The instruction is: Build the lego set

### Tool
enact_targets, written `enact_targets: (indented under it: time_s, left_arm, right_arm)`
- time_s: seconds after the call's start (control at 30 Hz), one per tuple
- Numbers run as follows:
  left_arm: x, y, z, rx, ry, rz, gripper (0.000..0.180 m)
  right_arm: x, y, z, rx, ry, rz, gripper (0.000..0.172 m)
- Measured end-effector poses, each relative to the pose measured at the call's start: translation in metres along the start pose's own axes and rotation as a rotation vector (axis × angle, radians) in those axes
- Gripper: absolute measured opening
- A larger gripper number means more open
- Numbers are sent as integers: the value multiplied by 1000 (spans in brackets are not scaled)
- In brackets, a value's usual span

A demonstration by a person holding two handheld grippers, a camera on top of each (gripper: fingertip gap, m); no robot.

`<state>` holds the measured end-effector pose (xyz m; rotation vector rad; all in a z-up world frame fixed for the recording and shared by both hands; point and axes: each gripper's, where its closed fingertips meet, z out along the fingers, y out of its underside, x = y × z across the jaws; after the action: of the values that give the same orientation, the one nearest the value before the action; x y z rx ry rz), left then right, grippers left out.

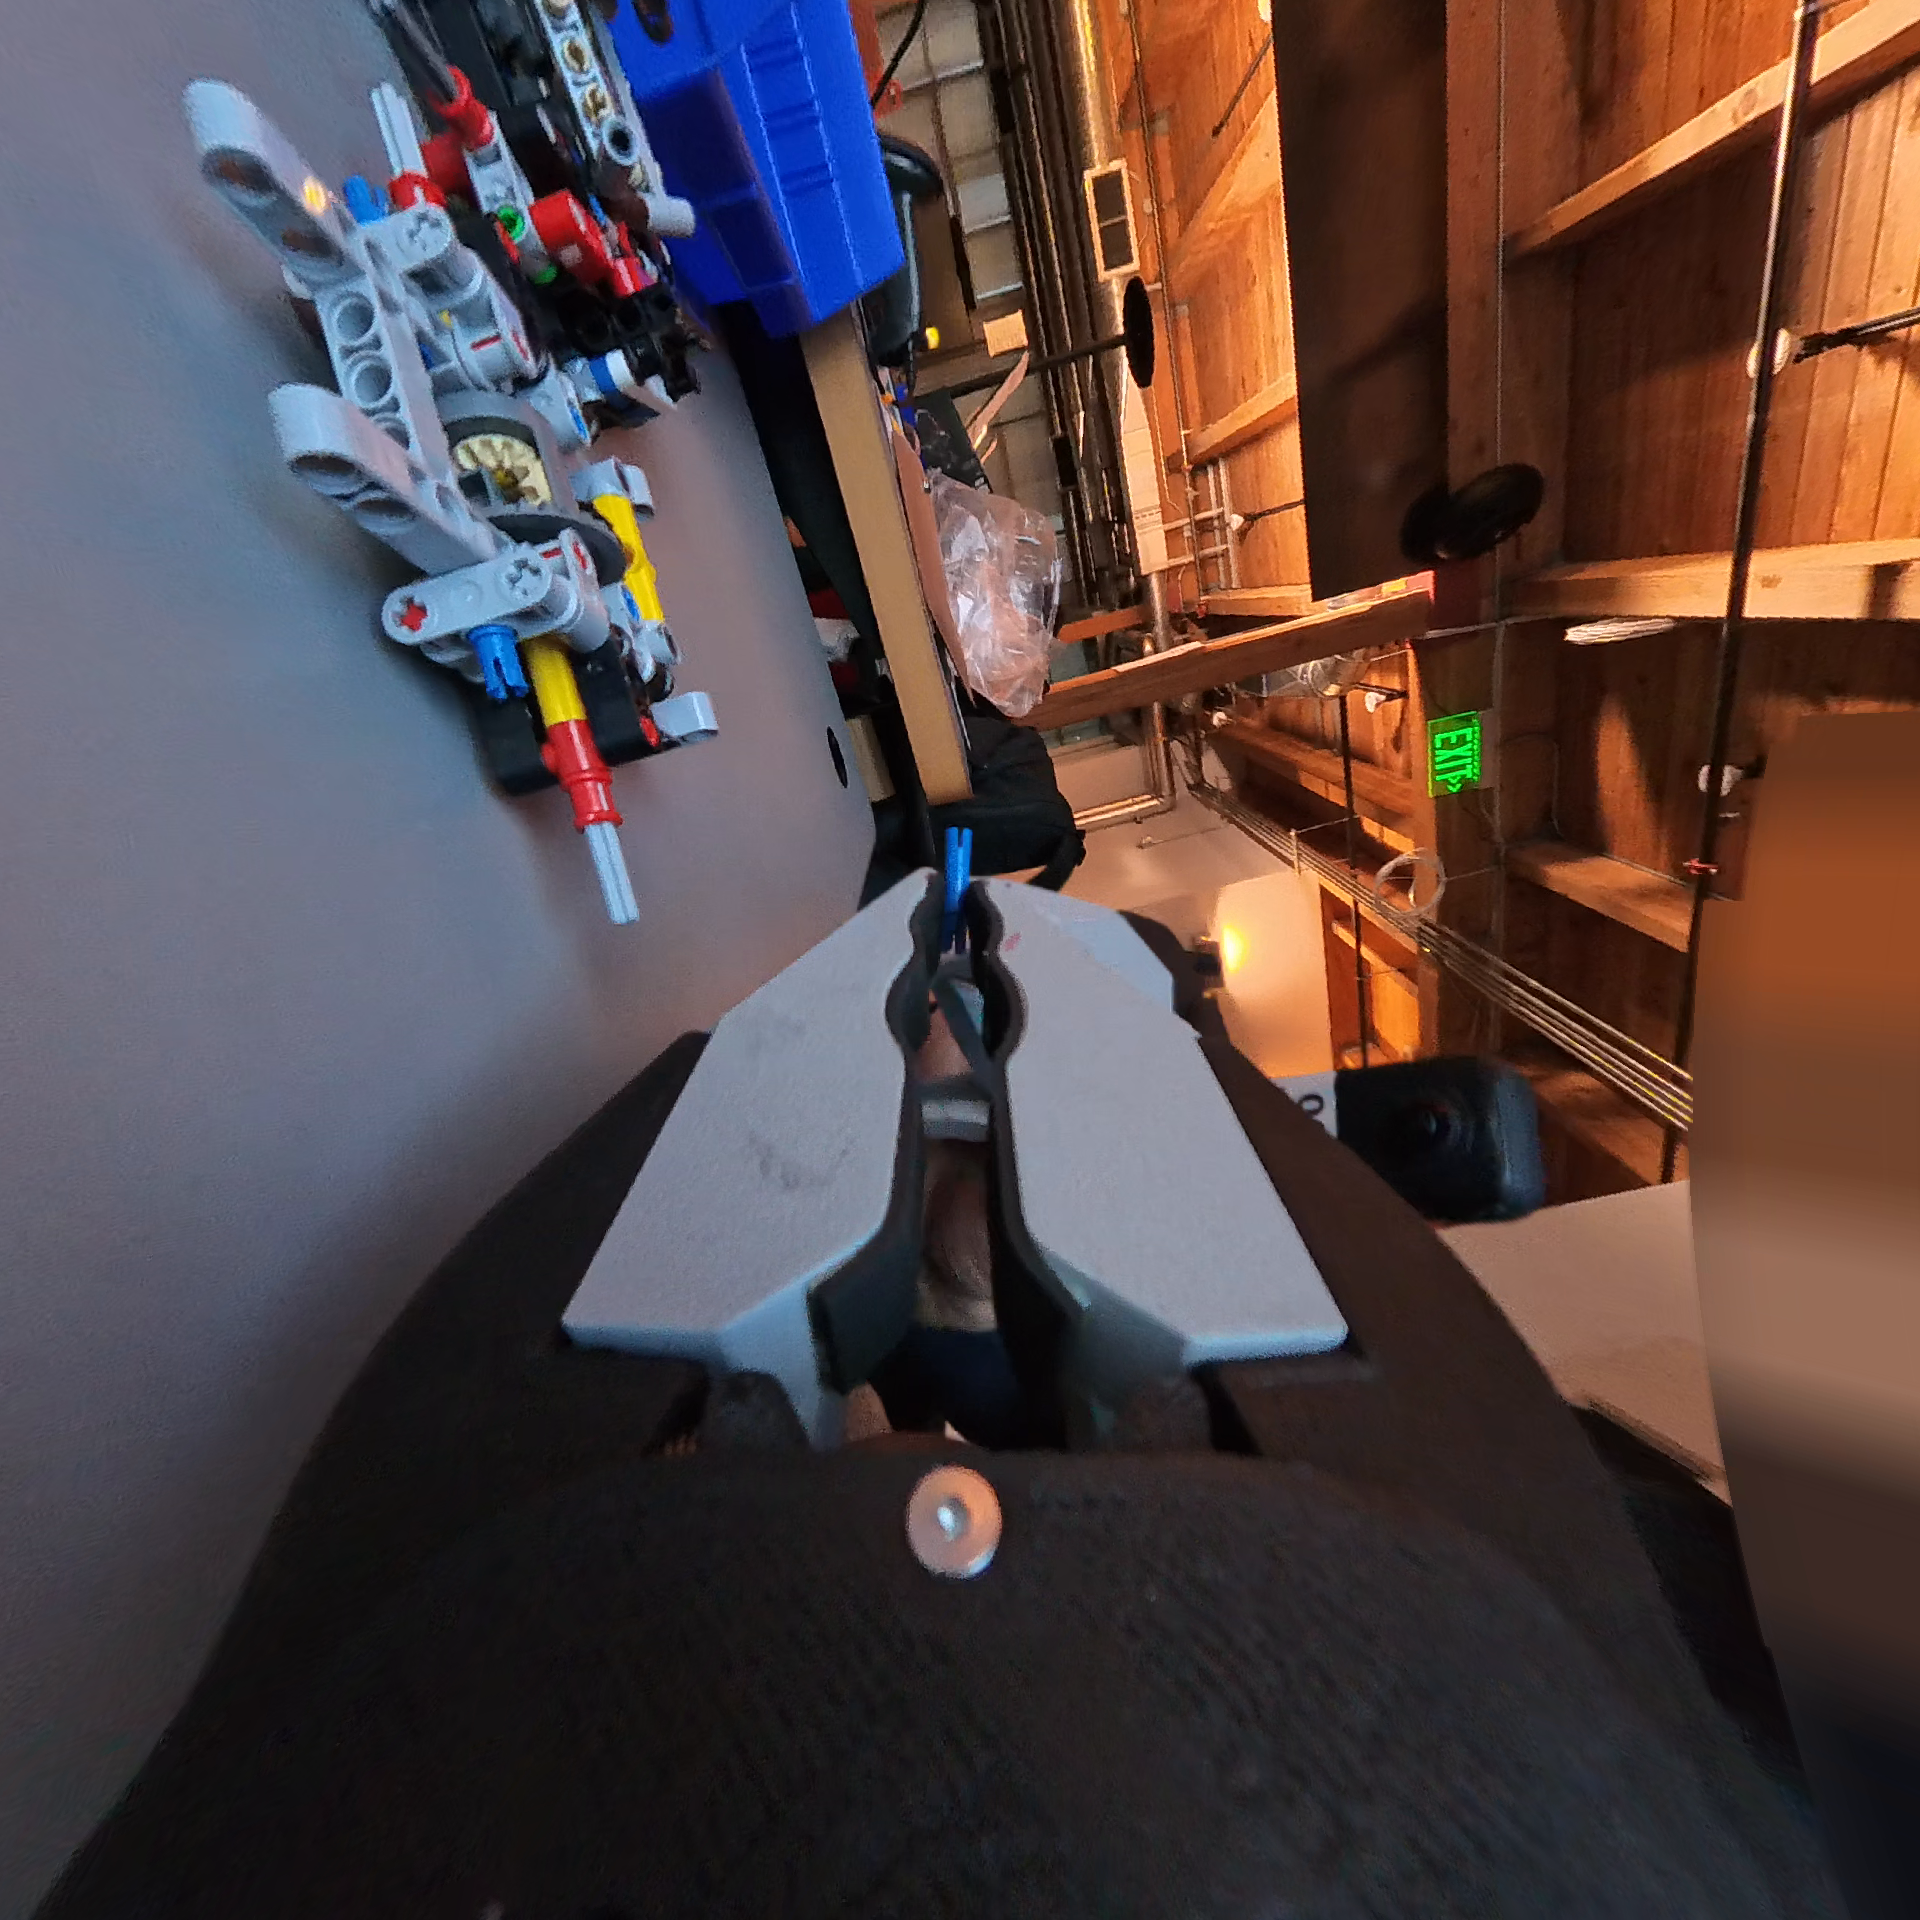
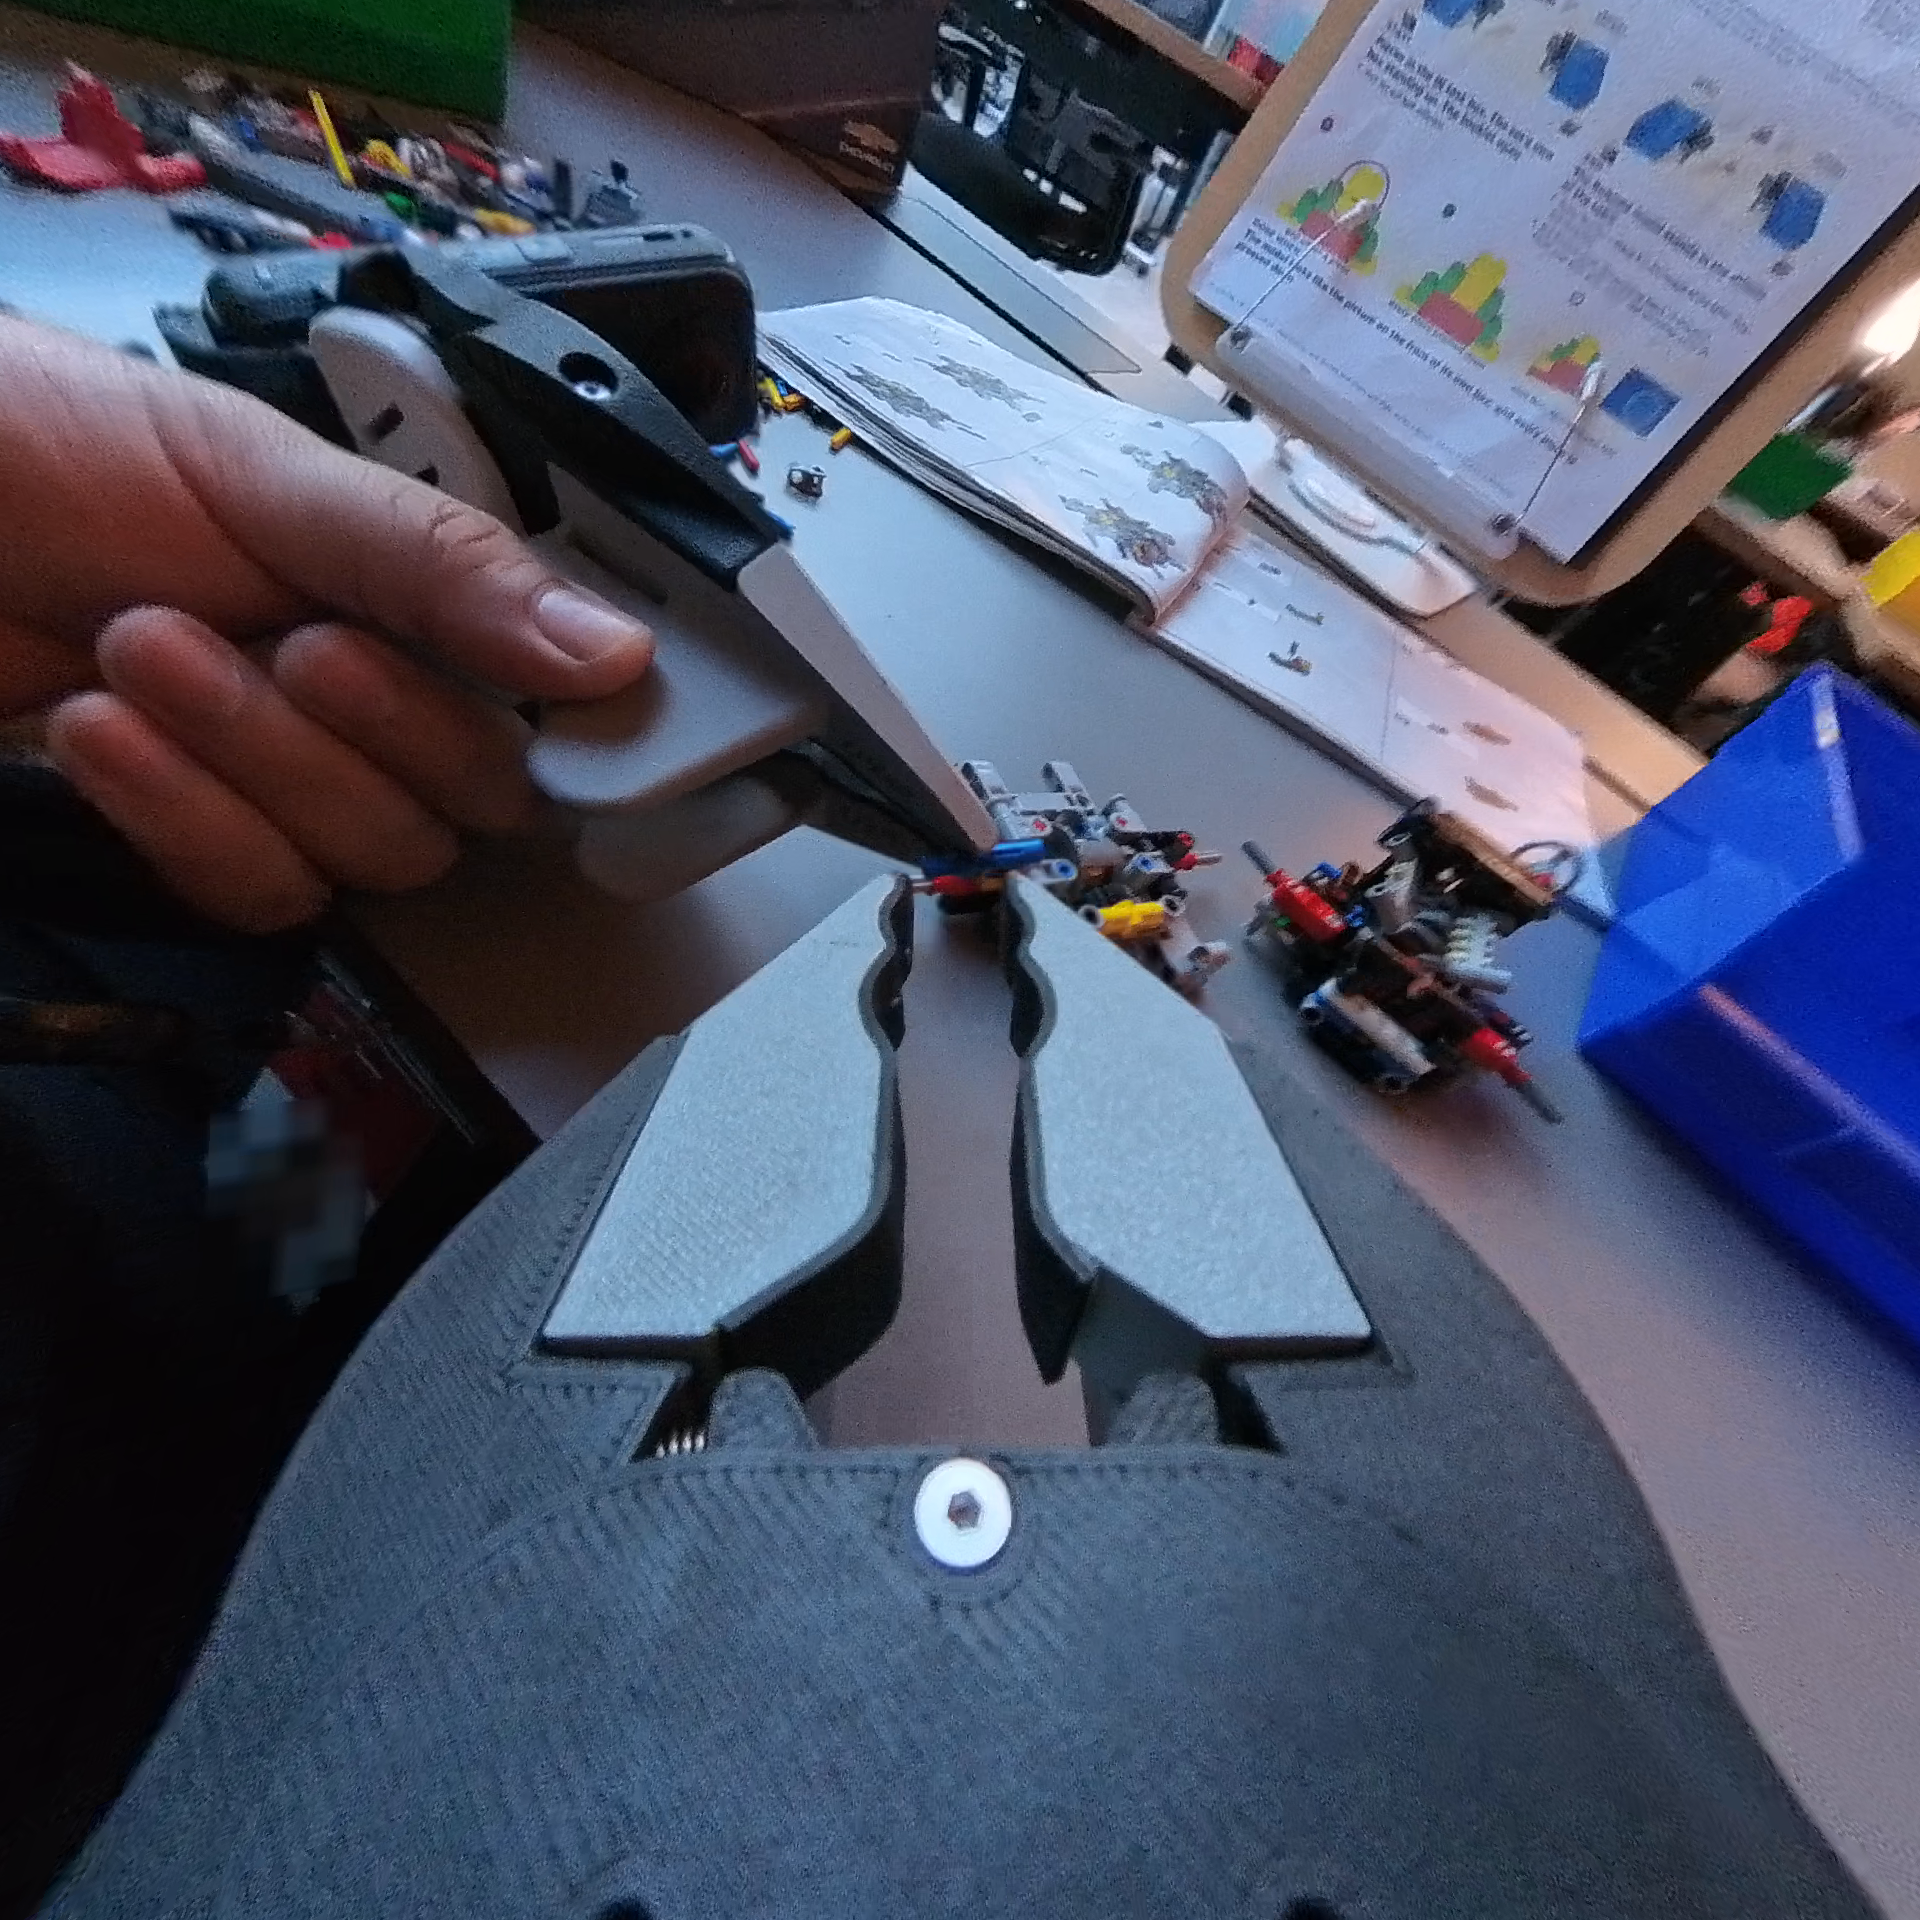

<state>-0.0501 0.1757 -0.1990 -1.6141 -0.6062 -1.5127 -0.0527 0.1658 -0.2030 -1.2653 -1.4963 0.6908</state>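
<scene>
Small blue plastic connector pin (image 1: 957, 883), the one piece in any grasp, is pinched between the dark wavy pads of the left gripper (image 1: 958, 914), lifted off the table with its split end poking past the fingertips.

One smooth grey table (image 2: 1039, 644) carries everything else. One blue plastic bin (image 2: 1766, 966) sits at its far right. One open paper instruction booklet (image 2: 1039, 436) lies flat behind the models, and one printed sheet on a board stand (image 2: 1558, 239) rises beyond it.

Two brick-built models of grey, black, red and yellow beams and pins stand on the table: the nearer model (image 2: 1101, 862) with a red and pale grey axle sticking out, and a darker, blockier model (image 2: 1403, 966) near the bin. A scatter of loose coloured pieces (image 2: 364, 177) lies far back, too blurred to count.

The right gripper (image 2: 958, 904) has its two grey fingers apart with nothing between them, just before the nearer model. A hand (image 2: 260, 623) on the left gripper's body blocks part of the table.
</scene>
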Motion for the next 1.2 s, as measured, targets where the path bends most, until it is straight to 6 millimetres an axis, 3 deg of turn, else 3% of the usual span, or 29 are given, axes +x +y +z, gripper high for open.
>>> enact_targets:
  time_s: [0.13,0.37,0.5,0.97,1.1,1.2]
  left_arm:
    - [3,-5,0,60,17,19,1]
    - [12,-1,7,113,65,9,2]
    - [15,-2,8,146,84,2,2]
    - [2,-5,9,129,-8,31,1]
    - [4,-4,9,37,-37,117,0]
    - [18,-12,4,-106,-63,443,0]
  right_arm:
    - [1,-3,-1,26,-28,134,13]
    - [7,-6,3,39,22,163,16]
    - [11,-8,1,55,27,183,9]
    - [14,7,4,-30,49,90,0]
    - [23,26,-1,-96,56,100,0]
    - [30,56,-2,-214,3,175,0]
